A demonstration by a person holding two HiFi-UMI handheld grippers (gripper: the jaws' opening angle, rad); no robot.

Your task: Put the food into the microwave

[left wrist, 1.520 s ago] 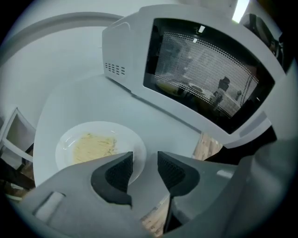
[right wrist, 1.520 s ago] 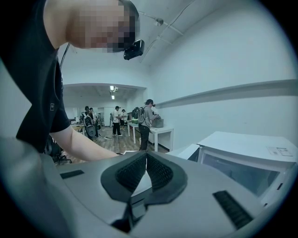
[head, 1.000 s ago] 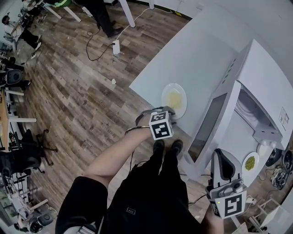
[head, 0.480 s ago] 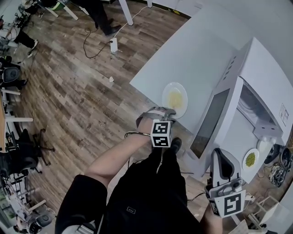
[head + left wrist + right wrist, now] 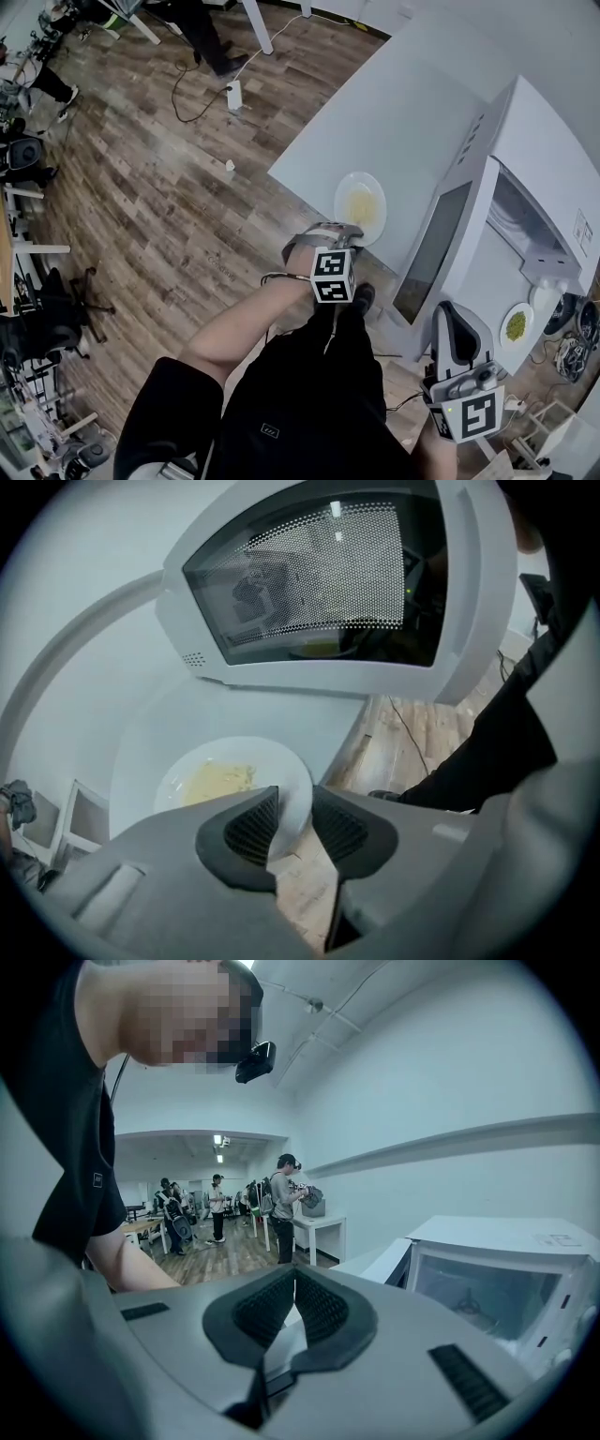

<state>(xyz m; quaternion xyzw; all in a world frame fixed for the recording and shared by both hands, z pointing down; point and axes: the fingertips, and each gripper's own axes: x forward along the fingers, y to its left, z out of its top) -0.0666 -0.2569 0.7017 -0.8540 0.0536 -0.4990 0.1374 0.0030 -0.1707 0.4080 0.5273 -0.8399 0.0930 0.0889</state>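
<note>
**Head view with both gripper views.** The white table (image 5: 394, 122) fills the upper right. On it stands the microwave (image 5: 539, 159), its door (image 5: 436, 248) swung open toward me, so the cavity is free.

The plate (image 5: 360, 204) of yellow food (image 5: 359, 201) sits at the table's near edge, at 9 o'clock of the door. It is round, so no long axis governs the grasp; only the near rim matters.

My left gripper (image 5: 323, 230) is the nearer tool. The plate lies at 1 o'clock from it, with the rim reaching in between the jaws. In the left gripper view (image 5: 292, 803) the jaws stand fairly wide. They have just been closing, but the pads (image 5: 251, 827) do not press the rim yet. My left forearm comes in from 7 o'clock, with the tool pitched steeply down.

My right gripper (image 5: 457, 319) hangs at 5 o'clock of the frame, well apart from the plate. It is roughly level, its tips drawn together on nothing (image 5: 295, 1274).
</note>
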